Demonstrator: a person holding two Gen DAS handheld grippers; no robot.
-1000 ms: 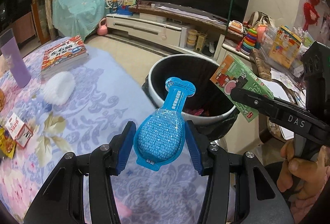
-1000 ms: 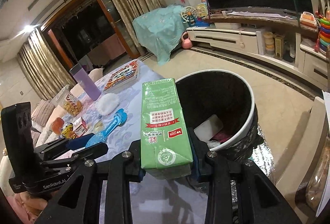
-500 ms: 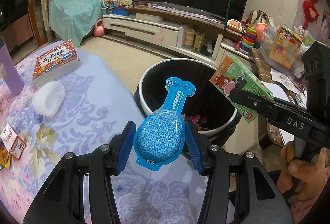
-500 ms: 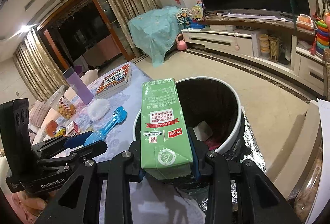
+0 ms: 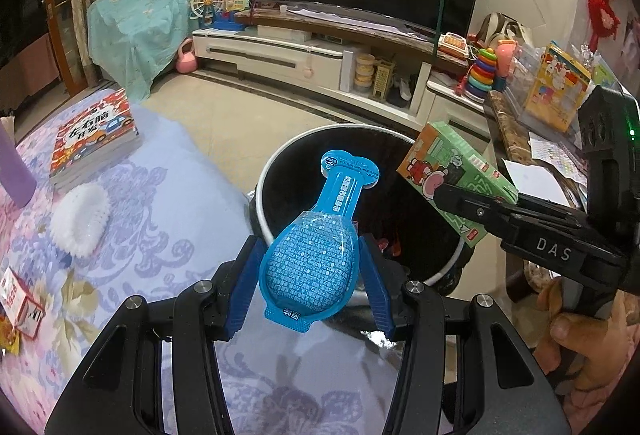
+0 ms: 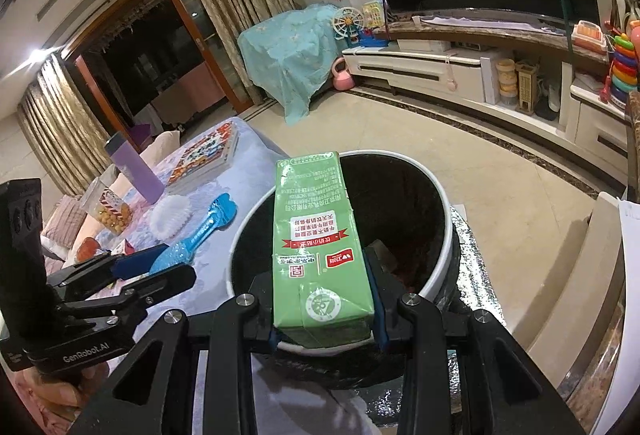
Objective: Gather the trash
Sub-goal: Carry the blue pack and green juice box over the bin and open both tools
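A table (image 5: 168,195) under a pale blue flowered cloth runs along the left, and at its far corner stands a round black trash bin (image 5: 264,195) with a white rim, its bag spilling silver over the side. Bits of rubbish already lie at the bottom of it. On the cloth sit a stack of children's books (image 5: 94,141), a white frilly paper cup (image 5: 82,219) lying tipped, a purple bottle (image 6: 134,171), a clear packet of snacks (image 6: 108,207) and a small red-and-white box (image 5: 20,299) near the edge. Beyond the bin the tiled floor lies open up to a long TV stand with a dark screen above it.

The left tongs (image 5: 310,285) are about half open, their blue pads pressed against the round bulb of a blue plastic blister pack (image 5: 316,255), its neck pointing up and forward towards the bin's near rim. The right tongs (image 6: 324,311) stand narrower, clamped on the lower end of a green carton (image 6: 316,247), which sticks out over the bin's mouth. A hand (image 5: 576,339) grips the right handle. Nothing stands between either piece of trash and the bin.
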